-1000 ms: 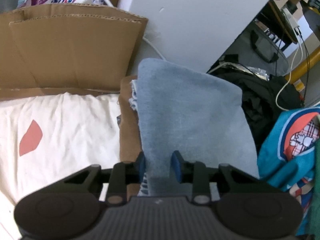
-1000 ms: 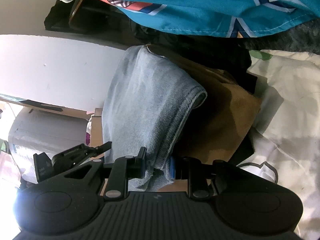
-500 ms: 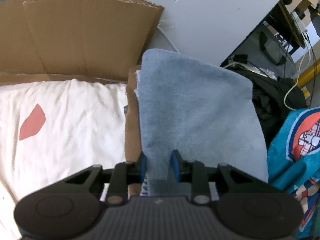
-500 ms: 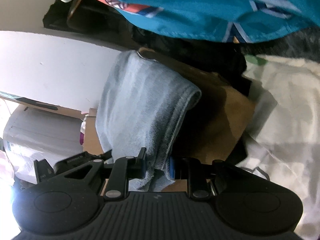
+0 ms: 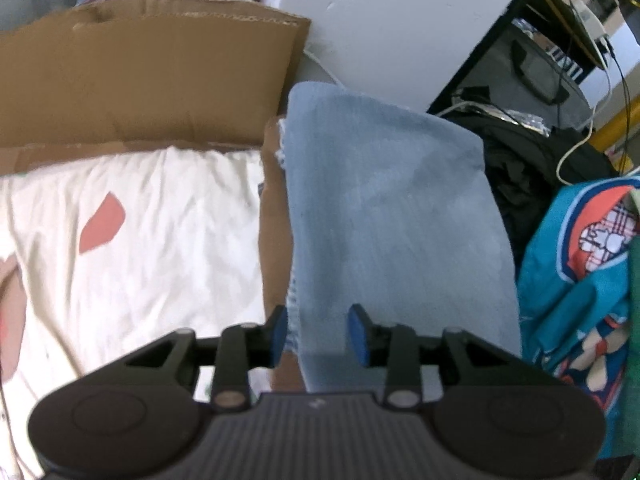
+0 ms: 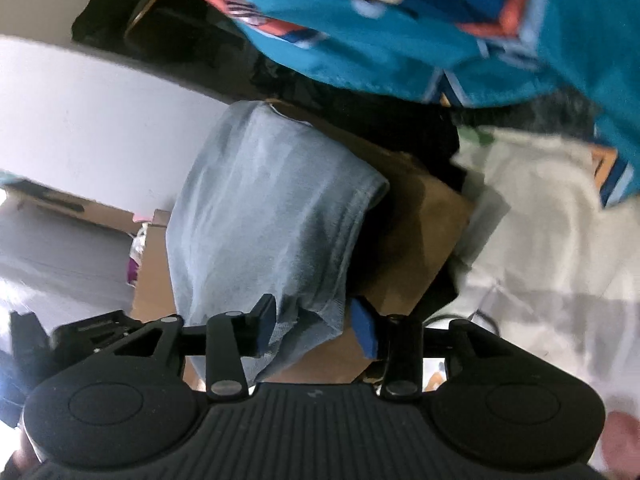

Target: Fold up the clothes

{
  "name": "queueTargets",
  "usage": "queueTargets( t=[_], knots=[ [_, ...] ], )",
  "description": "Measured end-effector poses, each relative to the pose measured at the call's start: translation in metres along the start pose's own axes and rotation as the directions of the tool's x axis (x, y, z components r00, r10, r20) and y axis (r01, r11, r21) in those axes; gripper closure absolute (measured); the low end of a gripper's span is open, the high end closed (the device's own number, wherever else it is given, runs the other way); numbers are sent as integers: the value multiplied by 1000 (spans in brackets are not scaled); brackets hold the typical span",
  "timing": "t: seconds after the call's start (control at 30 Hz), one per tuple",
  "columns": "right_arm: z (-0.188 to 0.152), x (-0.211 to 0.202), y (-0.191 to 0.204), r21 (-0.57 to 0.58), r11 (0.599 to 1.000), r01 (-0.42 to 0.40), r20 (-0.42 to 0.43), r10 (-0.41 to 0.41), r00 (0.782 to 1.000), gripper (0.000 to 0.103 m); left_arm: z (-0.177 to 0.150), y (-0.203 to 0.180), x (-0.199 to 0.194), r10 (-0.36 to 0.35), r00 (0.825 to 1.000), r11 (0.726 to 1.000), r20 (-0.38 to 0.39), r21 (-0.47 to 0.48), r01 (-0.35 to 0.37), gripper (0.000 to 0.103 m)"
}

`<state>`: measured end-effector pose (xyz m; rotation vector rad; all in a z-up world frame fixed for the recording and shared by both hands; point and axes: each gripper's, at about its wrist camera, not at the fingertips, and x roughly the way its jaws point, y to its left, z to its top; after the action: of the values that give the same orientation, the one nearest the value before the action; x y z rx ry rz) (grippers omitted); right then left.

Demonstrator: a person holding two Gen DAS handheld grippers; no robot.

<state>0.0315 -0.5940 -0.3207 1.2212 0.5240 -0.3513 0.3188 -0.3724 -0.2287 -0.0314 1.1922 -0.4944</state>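
My left gripper (image 5: 318, 334) just eased apart, pads off the folded pale-blue cotton garment (image 5: 394, 216), lying toward 12 o'clock on brown cardboard (image 5: 274, 240), my right gripper (image 6: 316, 326) likewise loosened, hem slack between pads

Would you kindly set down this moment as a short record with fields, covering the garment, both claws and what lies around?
garment: light blue folded cloth, draped over a brown cardboard box
left claw: jaws have just been opening, apart, cloth edge between them, pads off it
right claw: jaws have just been opening, cloth corner loose between them
beside: cream fabric with a red patch; teal printed garment
behind: cardboard flap, white panel
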Motion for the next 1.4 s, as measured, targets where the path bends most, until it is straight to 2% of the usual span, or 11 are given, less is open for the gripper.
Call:
queueTargets(
  t=[0.1,0.17,0.3,0.33,0.4,0.5,0.57,0.73,0.93,1.23,1.4],
  knots=[
    [4,-6,15,-24,999,30,-21,-30,999,55,-5,-5,-15,5,1000,999,9,-38,-5,62],
    [7,-9,27,-46,997,56,-28,-57,998,46,-7,-7,-25,4,1000,998,24,-56,-3,51],
    [14,-15,49,-79,989,128,-32,-131,991,28,-16,-11,-43,25,999,997,28,-71,-22,47],
    [15,-17,54,-88,986,144,-36,-147,988,19,-18,-12,-49,22,999,997,29,-71,-20,42],
    [17,-19,64,-108,979,171,-49,-177,983,13,-22,-13,-60,21,999,997,28,-69,-19,38],
    [19,-23,79,-142,968,207,-69,-219,973,12,-24,-16,-78,40,999,998,26,-51,-39,31],
    [20,-27,89,-160,962,222,-73,-236,969,10,-26,-19,-92,52,998,998,40,-37,-51,18],
    [27,-46,118,-202,945,257,-78,-277,958,2,-33,-25,-128,66,995,998,68,-14,-65,12],
    [33,-72,154,-259,923,285,-92,-317,944,0,-39,-29,-171,89,991,996,97,-14,-88,7],
    [37,-111,215,-342,894,288,-142,-352,925,0,-57,-52,-237,149,981,985,123,65,-158,5],
    [31,-138,247,-412,876,252,-147,-337,930,0,-70,-63,-277,194,968,974,160,89,-210,4]
  ],
)
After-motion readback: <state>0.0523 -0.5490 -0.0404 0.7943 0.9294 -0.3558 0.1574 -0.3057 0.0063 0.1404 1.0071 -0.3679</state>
